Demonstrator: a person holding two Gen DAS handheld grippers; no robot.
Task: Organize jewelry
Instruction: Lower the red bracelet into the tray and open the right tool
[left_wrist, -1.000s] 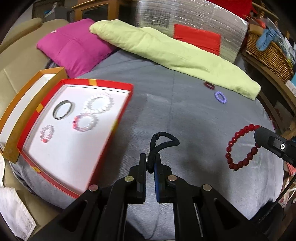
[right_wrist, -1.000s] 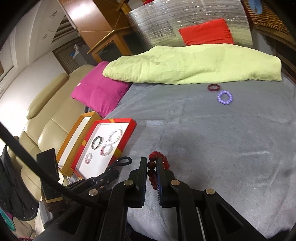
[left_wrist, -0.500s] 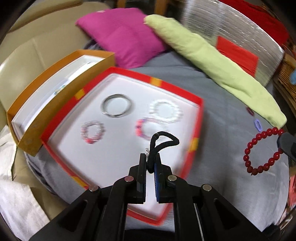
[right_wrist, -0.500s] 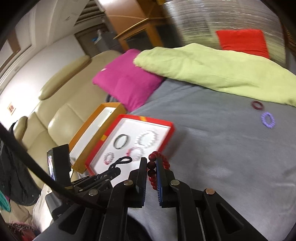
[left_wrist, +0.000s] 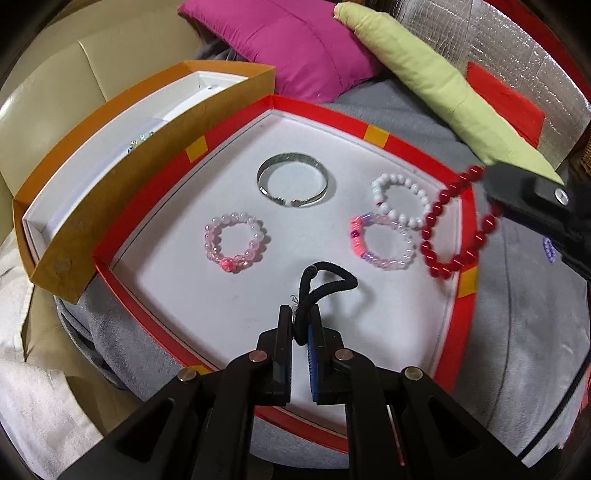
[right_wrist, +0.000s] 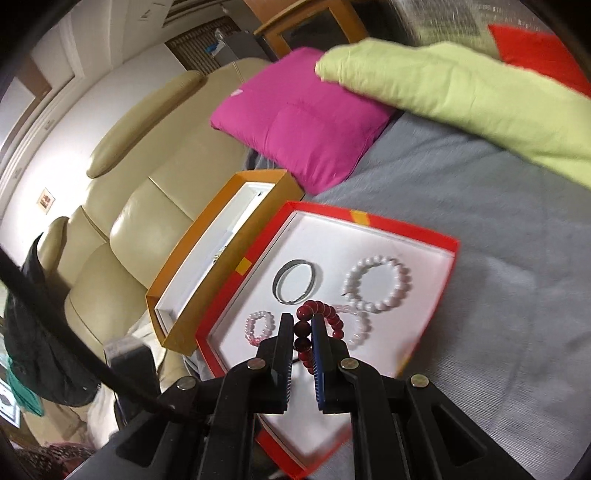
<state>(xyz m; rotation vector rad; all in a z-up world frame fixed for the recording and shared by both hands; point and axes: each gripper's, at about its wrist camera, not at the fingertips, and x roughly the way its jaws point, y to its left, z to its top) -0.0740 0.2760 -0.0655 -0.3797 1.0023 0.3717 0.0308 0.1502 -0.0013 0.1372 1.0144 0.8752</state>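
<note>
Six bracelets (left_wrist: 397, 197), two boxes (left_wrist: 466, 280), two cushions (left_wrist: 295, 44)

Red tray (left_wrist: 466, 317), white lining; black cord (left_wrist: 325, 284); red beads (left_wrist: 443, 236).

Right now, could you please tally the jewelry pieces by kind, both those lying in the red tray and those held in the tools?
Beaded bracelets in the red cardboard tray: 3
Silver metal bangle: 1
Dark red beaded bracelet in the right tool: 1
Black cord loop in the left tool: 1
Total: 6
</note>
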